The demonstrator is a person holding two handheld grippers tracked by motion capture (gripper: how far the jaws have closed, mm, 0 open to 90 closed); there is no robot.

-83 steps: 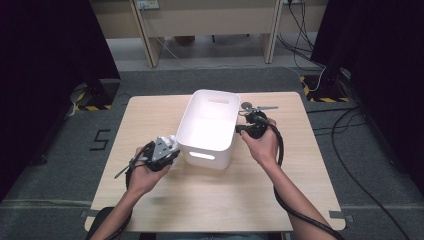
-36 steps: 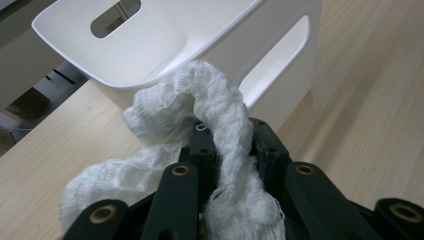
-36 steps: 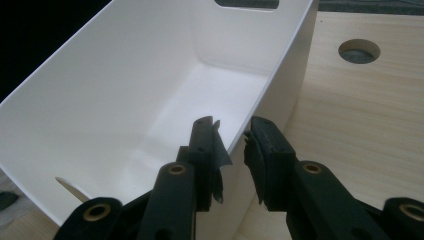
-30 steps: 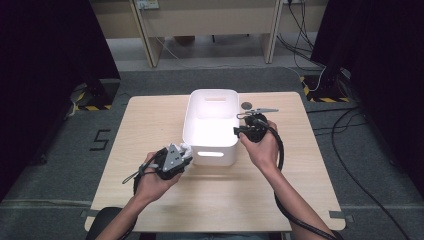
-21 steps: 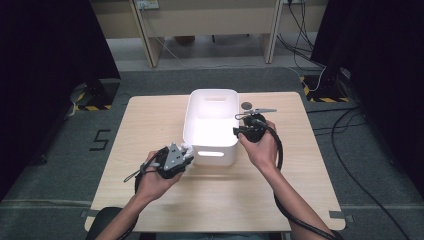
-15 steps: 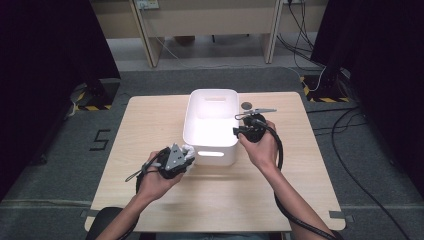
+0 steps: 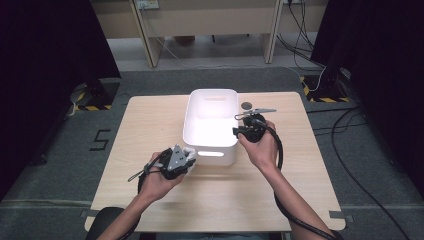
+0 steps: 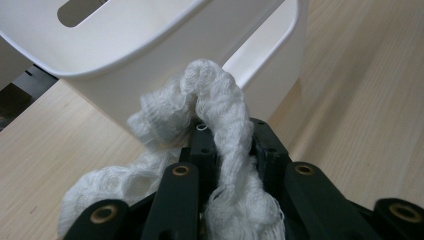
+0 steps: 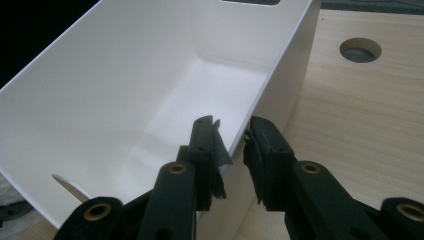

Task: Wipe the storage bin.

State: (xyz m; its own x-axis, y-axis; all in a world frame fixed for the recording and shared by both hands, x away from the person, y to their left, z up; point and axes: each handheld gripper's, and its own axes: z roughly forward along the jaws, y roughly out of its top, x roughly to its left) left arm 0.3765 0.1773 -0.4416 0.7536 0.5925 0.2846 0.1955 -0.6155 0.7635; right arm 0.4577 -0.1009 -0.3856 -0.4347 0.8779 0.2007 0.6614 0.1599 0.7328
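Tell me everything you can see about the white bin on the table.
The white bin looks like smooth plastic: rectangular, open-topped, rounded corners, a slot handle in each short end, and empty inside. It stands upright mid-table on the wooden table. The right gripper straddles its right rim, one jaw inside, one outside. The left gripper, shut on a white cloth, sits at its near left corner.
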